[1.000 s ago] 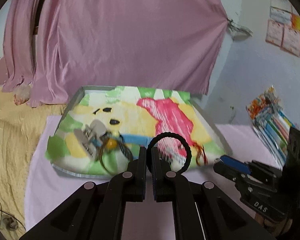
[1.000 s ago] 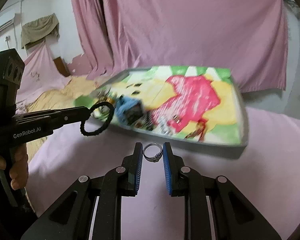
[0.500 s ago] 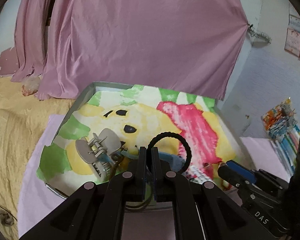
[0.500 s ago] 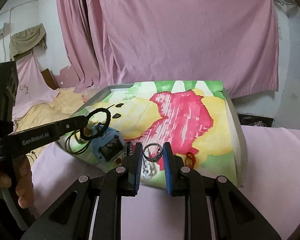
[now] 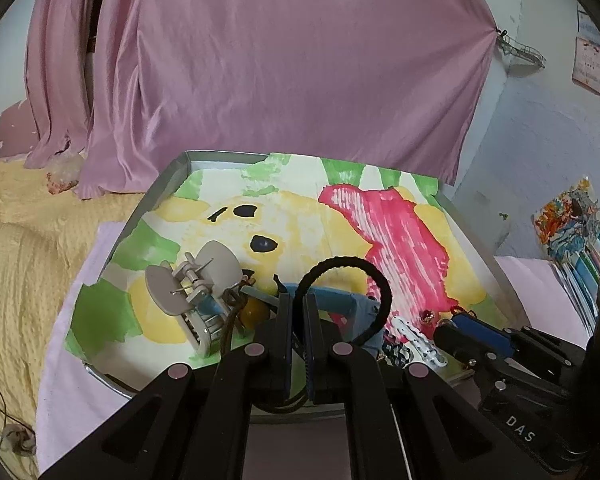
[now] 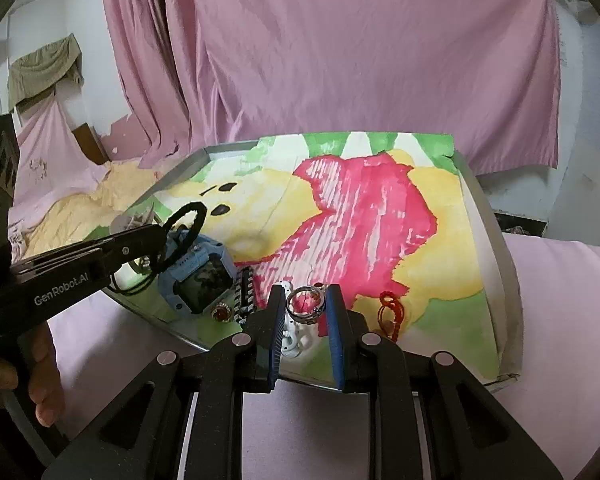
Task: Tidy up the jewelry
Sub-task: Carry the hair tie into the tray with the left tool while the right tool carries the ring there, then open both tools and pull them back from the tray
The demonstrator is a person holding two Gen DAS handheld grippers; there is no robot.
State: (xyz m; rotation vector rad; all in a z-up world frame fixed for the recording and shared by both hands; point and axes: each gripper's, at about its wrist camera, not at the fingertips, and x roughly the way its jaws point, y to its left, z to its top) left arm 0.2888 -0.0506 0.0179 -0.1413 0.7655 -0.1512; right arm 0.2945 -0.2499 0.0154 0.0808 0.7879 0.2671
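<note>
Silver glints between the blue pads of the right gripper point(image 6: 303, 307): it is clamped on a small ring point(image 6: 306, 305), jaws only a little apart, and that ring now hangs over the near edge of the metal tray point(image 6: 496, 240) instead of over the bare pink cloth point(image 6: 560, 300) where it was a second ago. The left gripper point(image 5: 296, 316) is pinched almost fully shut on a black hair tie point(image 5: 350, 292), whose loop stands up above its tips; it too has come forward and lower, from short of the tray to right over the clutter at the near left, just above the blue watch point(image 6: 198, 276) and beside the grey hair clip point(image 5: 196, 284). Both pieces look to be at the drop-off point, so I reckon letting go comes next. Compared with the earlier view, the tray fills far more of each picture and is no longer blurred. A red cord point(image 6: 391, 312) lies just right of the ring.
</note>
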